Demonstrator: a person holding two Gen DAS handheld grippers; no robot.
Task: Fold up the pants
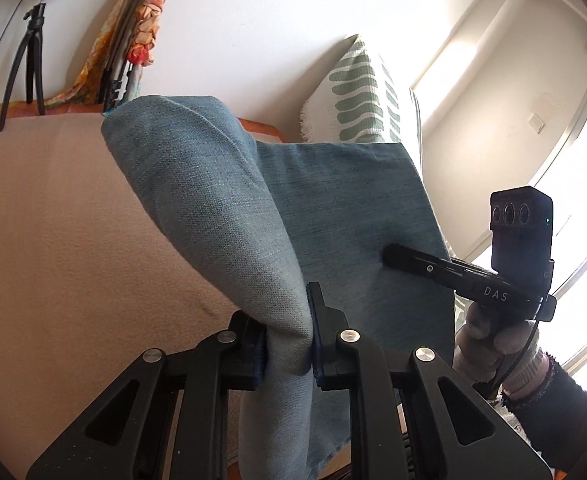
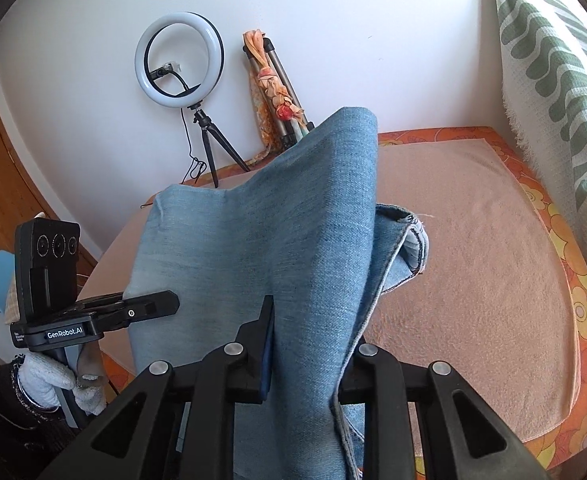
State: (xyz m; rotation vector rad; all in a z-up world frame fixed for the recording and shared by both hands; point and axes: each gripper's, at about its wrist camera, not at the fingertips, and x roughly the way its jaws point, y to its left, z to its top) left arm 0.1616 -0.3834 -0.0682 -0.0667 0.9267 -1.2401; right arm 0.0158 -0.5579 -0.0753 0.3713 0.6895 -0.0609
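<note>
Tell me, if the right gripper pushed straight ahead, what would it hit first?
The jeans it already clamps; the right gripper points into that raised denim. Beyond it, probably the wall, though depth is unclear.

Both wrist views close behind fingers, angled up; share pants [image 1: 333, 208], ring light [image 2: 179, 60].

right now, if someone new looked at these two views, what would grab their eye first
The blue denim pants fill the middle of both views, held up above the peach blanket, with the left hand-held gripper and the right hand-held gripper each clamped on the fabric. Behind, a white ring light on a tripod stands against the wall, and a green-patterned cloth hangs at the right.
</note>
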